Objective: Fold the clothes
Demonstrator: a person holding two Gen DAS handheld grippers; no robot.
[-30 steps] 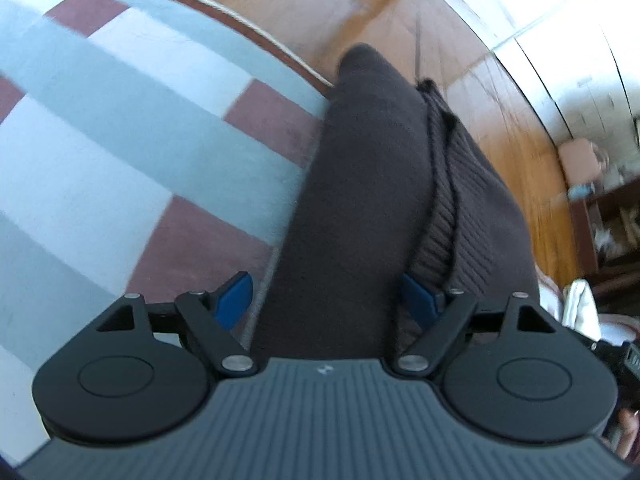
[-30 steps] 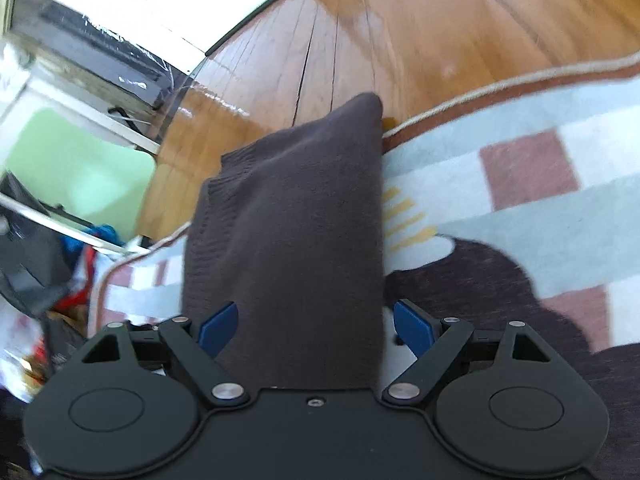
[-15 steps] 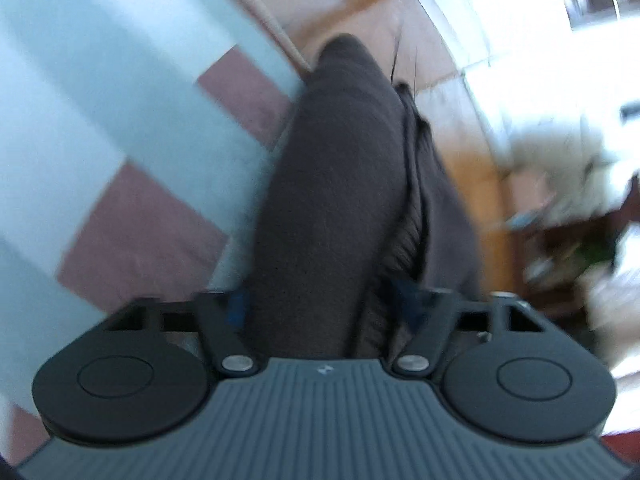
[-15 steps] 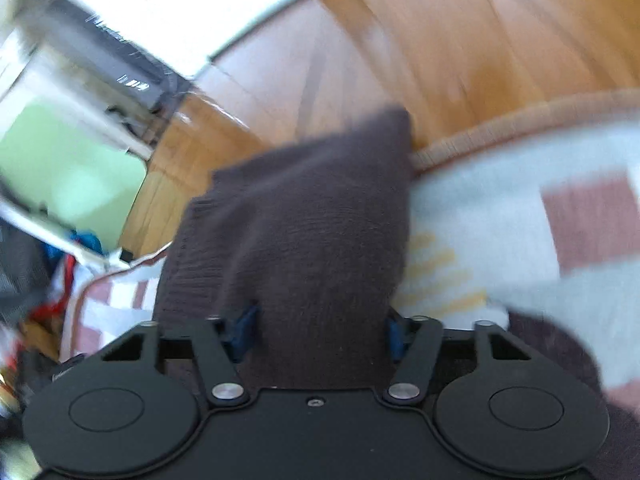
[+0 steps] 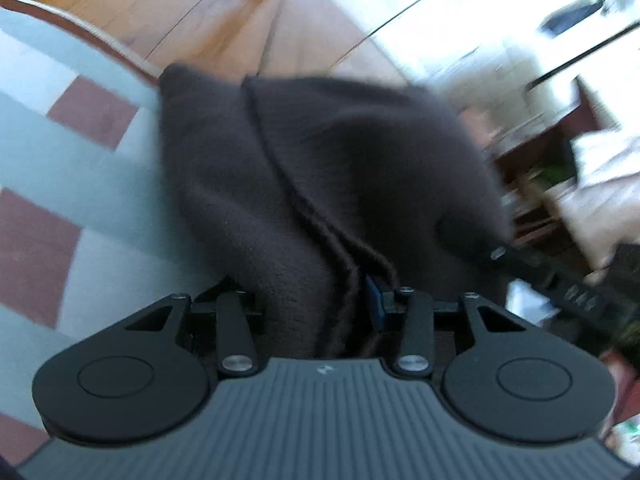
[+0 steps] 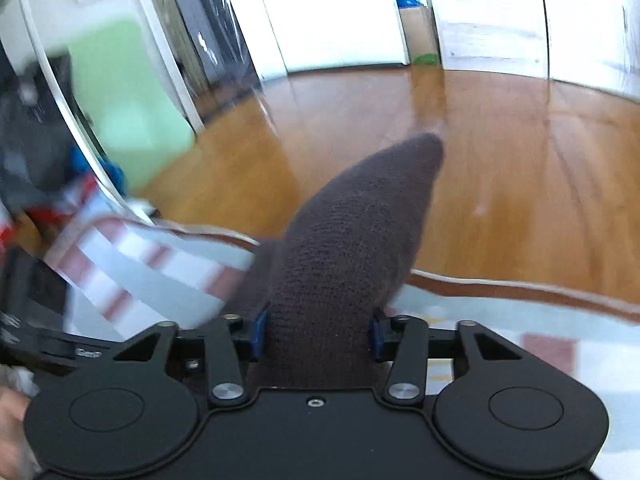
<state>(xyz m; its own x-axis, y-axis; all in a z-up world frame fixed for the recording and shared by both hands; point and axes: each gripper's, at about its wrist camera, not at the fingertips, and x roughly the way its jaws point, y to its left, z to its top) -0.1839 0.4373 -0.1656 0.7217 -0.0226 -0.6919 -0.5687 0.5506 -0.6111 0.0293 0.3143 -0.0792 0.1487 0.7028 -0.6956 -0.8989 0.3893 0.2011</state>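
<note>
While lifted above striped rug (image 5: 100, 184), dark sweater (image 5: 312, 168) pinched in my left hand-held gripper (image 5: 316, 300) and right hand-held gripper (image 6: 316, 332).

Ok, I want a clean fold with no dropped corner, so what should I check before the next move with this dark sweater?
1. Left gripper clamped on the dark brown knit sweater: ok.
2. Right gripper clamped on it: ok.
3. Sweater layers bunched evenly in the left jaws: cannot tell, blurred.
4. Striped rug below as a landing spot: ok.
5. Sweater clear of the wooden floor: cannot tell.
</note>
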